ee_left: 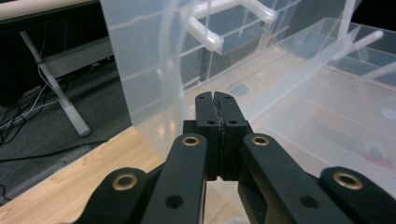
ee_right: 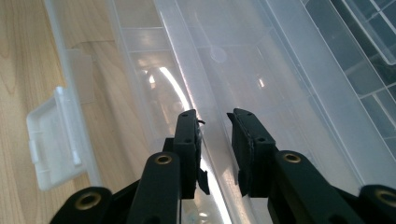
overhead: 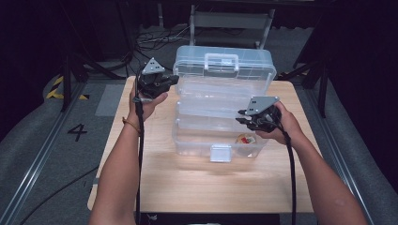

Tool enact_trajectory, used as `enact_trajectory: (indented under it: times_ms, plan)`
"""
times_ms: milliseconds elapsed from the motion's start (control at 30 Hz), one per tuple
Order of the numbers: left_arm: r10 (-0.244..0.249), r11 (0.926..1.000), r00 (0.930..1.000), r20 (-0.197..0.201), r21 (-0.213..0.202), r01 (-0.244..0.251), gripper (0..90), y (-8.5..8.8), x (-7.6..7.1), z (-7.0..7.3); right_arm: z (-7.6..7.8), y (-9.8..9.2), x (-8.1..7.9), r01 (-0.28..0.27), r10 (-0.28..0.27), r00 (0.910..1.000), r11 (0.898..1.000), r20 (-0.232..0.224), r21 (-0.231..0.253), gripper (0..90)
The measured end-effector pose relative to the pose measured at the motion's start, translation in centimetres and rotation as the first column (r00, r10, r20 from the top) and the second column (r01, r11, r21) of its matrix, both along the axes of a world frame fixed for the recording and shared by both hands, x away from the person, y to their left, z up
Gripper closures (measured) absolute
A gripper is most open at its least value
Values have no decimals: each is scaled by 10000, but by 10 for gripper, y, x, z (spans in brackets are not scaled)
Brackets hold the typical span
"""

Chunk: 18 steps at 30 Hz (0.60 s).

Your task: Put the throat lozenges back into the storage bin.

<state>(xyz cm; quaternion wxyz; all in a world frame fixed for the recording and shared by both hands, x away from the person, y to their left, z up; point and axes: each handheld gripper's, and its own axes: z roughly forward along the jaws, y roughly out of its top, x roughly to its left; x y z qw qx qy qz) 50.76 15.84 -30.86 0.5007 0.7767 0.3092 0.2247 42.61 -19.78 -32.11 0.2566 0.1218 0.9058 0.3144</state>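
A clear plastic box (overhead: 220, 110) stands open at the middle of the counter (overhead: 155, 178). The left tongs (overhead: 171, 79) are pressed together, empty, beside its raised lid. The right tongs (ee_right: 215, 119), spread, straddle a tray rim without pinching it.

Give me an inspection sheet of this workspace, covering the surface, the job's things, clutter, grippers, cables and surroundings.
Surface: wooden table, bare in front of the box.
Job's things: clear plastic tiered box standing open, lid with handle upright at the back, front latch hanging; a small red and yellow item in the bottom compartment.
Clutter: nothing seen.
Grippers: left gripper shut on nothing, beside the lid's left end; right gripper slightly open over the box's right side, pads not pressing anything.
Cables: one black cable trails along each forearm; more lie on the floor behind.
Surroundings: grey floor, metal rails, a floor mark reading 4.
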Motion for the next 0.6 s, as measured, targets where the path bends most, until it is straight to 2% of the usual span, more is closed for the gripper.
enact_trajectory:
  times_ms: [367,400,600]
  plan:
    - [-164,9998,9997,186,-65,166,900,2,-6,8,-5,-7,-6,189,-190,9998,9997,84,170,710]
    - [-181,9998,9996,194,56,180,900,3,-7,9,-5,-9,-7,258,-259,9996,9995,73,192,710]
    - [-276,9995,9993,244,133,273,899,3,-12,11,-6,-20,-10,379,-379,9993,9991,7,162,706]
